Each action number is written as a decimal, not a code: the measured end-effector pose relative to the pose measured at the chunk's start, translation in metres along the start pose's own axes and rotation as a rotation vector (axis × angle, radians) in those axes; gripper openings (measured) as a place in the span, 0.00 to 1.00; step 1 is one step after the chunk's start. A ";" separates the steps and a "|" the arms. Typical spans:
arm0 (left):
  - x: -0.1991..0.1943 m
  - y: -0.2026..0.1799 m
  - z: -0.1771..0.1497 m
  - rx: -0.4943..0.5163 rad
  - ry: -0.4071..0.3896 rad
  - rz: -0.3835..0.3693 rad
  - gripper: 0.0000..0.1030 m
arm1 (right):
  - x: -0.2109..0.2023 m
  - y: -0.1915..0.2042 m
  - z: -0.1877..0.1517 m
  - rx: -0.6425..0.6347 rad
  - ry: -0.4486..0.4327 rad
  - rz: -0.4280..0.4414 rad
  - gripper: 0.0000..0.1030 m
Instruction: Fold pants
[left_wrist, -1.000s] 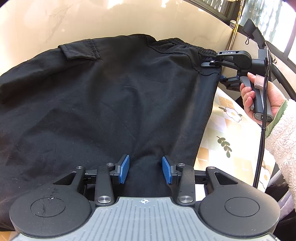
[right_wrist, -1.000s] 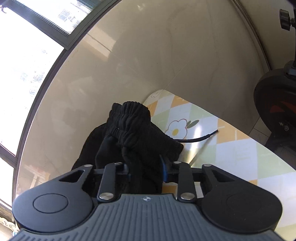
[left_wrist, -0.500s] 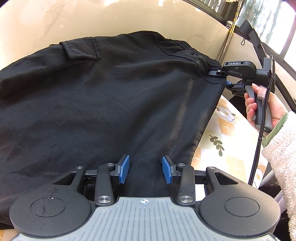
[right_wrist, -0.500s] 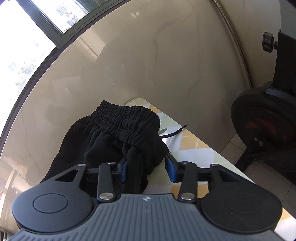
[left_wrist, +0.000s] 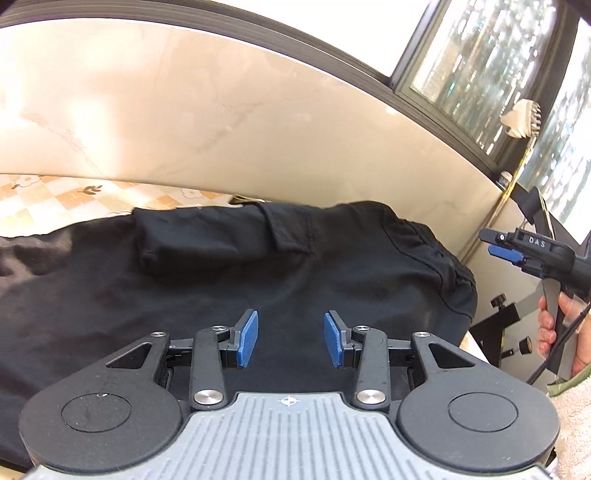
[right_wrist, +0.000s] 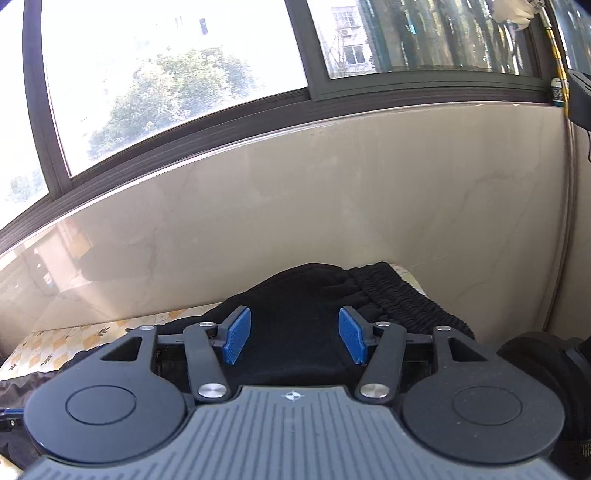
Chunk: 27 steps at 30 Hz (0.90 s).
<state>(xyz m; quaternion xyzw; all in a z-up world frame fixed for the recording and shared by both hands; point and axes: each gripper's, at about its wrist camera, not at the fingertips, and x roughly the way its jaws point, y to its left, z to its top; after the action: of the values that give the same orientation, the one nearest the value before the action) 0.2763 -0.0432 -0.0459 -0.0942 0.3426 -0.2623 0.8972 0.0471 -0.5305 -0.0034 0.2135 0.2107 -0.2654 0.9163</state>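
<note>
Black cloth fills the ground ahead of both grippers: the pants (left_wrist: 258, 280) lie spread on the table (left_wrist: 74, 192), directly below and beyond the left gripper (left_wrist: 290, 339), with a flapped cargo pocket (left_wrist: 288, 229) further out from its fingertips and the gathered elastic waistband (left_wrist: 443, 258) off to its right, at the table's end. The left gripper's blue pads (left_wrist: 246, 338) stand apart above the fabric, with nothing pinched between them. Seen from the right gripper (right_wrist: 293, 339), the same waistband (right_wrist: 399, 295) lies just ahead and slightly to the right of its fingertips, its ribbed gathers bunched at the near edge of the pile; this gripper's jaws are opening, its blue pads (right_wrist: 236, 336) spread with only the cloth lying beneath them, not gripped. In the left wrist view the right gripper (left_wrist: 502, 249) sits off to the right, clear of the waistband and apart from it, a hand (left_wrist: 554, 332) wrapped round its handle and a fuzzy pale sleeve (left_wrist: 576, 424) below. The table's covering shows a checked pattern of orange and cream with small flowers, visible to the left of both grippers beyond the pants. Past the table rises a glossy beige wall (right_wrist: 332, 203), topped by a dark-framed window (right_wrist: 177, 92) with trees and buildings outside.
</note>
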 end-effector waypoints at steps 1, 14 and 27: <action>-0.007 0.011 0.003 -0.021 -0.007 0.017 0.41 | 0.006 0.015 -0.004 -0.014 0.013 0.039 0.56; -0.147 0.206 -0.026 -0.331 -0.106 0.444 0.48 | 0.075 0.162 -0.078 -0.190 0.264 0.260 0.56; -0.162 0.254 -0.069 -0.295 -0.075 0.473 0.48 | 0.028 0.219 -0.157 -0.281 0.283 0.232 0.58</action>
<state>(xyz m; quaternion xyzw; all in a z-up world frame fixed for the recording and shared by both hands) 0.2320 0.2589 -0.0942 -0.1511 0.3559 0.0108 0.9222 0.1518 -0.2945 -0.0843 0.1416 0.3461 -0.0937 0.9227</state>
